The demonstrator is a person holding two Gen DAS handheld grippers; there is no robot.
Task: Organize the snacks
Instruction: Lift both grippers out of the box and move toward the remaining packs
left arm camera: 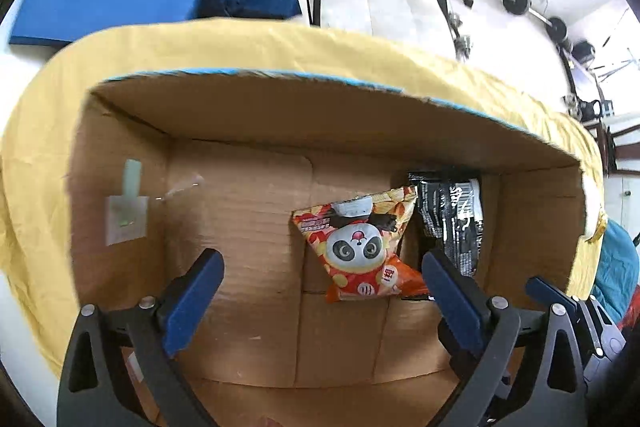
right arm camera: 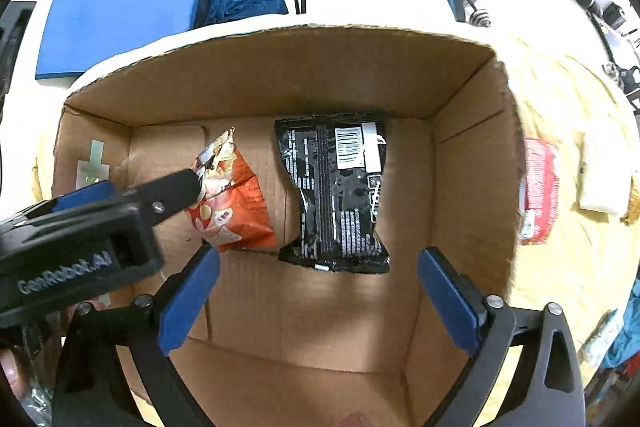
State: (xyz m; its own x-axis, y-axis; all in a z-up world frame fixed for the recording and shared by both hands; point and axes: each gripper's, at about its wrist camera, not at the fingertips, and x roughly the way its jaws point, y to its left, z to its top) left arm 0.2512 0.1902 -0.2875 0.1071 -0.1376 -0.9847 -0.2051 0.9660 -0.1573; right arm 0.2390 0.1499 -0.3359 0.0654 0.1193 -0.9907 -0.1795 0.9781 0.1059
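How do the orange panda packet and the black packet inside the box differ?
The orange panda packet shows its printed front; the black packet shows its back with a barcode. The orange one lies left of the black one and looks smaller in the right wrist view. Both lie on the cardboard box floor.

The box (right arm camera: 472, 163) wall hides part of the red packet (right arm camera: 538, 191). The black packet (left arm camera: 452, 219) is partly behind the panda bag (left arm camera: 360, 247); its print is unreadable.

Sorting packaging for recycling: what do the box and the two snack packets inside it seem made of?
Box: plain brown corrugated cardboard, matte, with fold creases. Black packet: probably plastic film, glossy, glinting. Panda packet: likely printed plastic or foil film, shiny, crinkled at its sealed end.
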